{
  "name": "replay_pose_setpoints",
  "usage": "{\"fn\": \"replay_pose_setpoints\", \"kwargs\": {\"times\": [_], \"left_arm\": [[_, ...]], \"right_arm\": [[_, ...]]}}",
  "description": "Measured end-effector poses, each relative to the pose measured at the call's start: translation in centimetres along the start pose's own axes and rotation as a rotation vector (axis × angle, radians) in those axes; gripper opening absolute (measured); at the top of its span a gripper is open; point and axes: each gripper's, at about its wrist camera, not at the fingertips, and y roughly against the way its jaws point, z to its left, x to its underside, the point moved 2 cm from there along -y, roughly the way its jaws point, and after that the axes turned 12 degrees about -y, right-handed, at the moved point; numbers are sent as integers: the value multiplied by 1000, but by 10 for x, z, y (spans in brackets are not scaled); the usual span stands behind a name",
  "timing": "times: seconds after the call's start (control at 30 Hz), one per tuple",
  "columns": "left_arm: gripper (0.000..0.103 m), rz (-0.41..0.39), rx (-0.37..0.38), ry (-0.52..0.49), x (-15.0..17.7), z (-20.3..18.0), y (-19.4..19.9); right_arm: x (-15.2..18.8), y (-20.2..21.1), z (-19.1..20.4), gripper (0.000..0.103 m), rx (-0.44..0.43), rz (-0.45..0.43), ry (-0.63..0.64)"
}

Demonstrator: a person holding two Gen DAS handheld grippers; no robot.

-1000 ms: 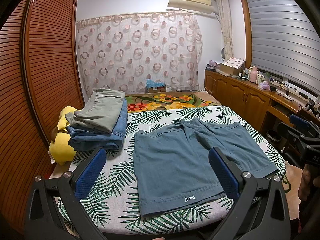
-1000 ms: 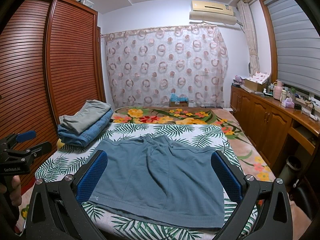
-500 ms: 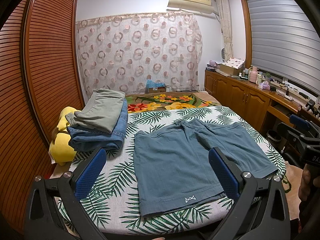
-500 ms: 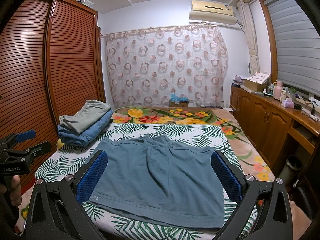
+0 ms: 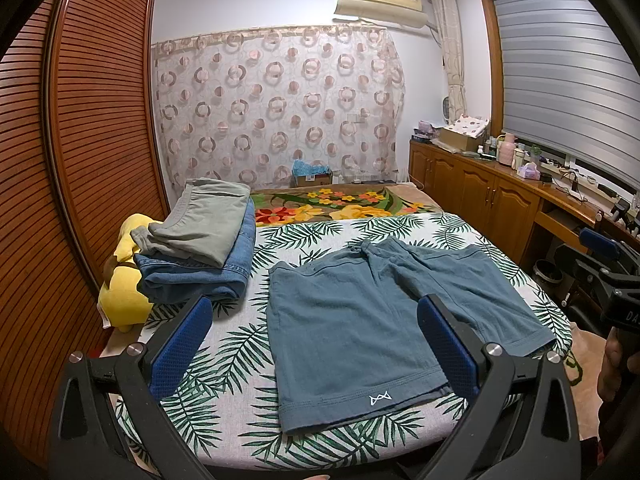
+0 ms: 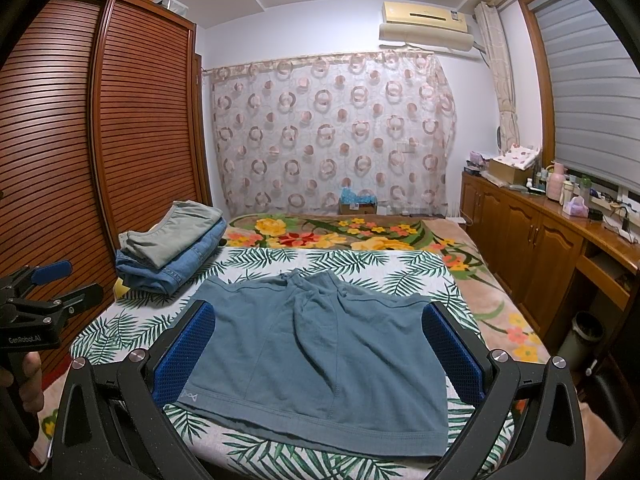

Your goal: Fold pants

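Note:
A pair of teal-blue shorts (image 5: 360, 312) lies spread flat on the palm-leaf bedsheet (image 5: 224, 364), leg hems toward me, waistband at the far side. It also shows in the right wrist view (image 6: 316, 356). My left gripper (image 5: 314, 342) is open and empty, held above the near bed edge, its jaws framing the left leg. My right gripper (image 6: 318, 354) is open and empty, its jaws spanning the shorts' width. Each gripper shows at the edge of the other's view: the right one (image 5: 600, 272) and the left one (image 6: 44, 292).
A stack of folded grey-green pants on jeans (image 5: 200, 244) sits at the bed's far left, also in the right wrist view (image 6: 172, 248). A yellow plush toy (image 5: 124, 280) lies beside it. A slatted wardrobe (image 5: 92, 140) stands left; a wooden cabinet (image 5: 492, 208) with clutter stands right.

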Motion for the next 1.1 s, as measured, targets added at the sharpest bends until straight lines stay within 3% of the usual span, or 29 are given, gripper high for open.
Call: {"fn": "replay_pose_setpoints", "kwargs": {"times": [1.1], "left_arm": [[102, -1, -2, -2, -3, 6, 0]], "right_arm": [[-1, -1, 0, 103, 4, -1, 0]]}}
